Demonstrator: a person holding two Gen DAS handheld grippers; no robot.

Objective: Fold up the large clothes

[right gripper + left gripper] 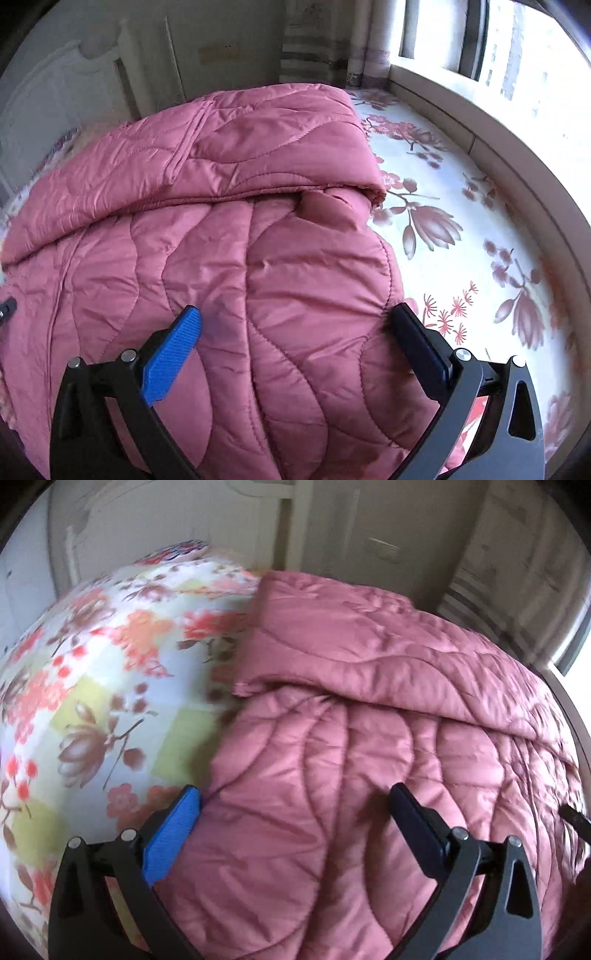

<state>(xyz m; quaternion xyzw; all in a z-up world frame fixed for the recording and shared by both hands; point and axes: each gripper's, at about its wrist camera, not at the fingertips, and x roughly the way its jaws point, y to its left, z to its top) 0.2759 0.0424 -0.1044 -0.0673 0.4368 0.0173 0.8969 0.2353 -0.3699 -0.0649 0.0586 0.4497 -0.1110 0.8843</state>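
Both my left gripper (295, 805) and right gripper (295, 325) are spread wide, holding nothing, above the puffy pink quilted coat (221, 258) on the flowery bedsheet (461, 229). Slippery cloth could slide and unfold.

**Two matching claws, black frames with blue pads**

We see the left claw (295, 801) built from matte black, angular arms with triangular cut-outs near the base. Round silver pins sit at each joint, two per side. Its left finger (173, 834) carries a bright blue, finely ribbed pad; the other finger is dark navy and smooth. The right claw (295, 321) looks the same: black linkage, silver pins, one textured blue pad (171, 356), one dark finger.
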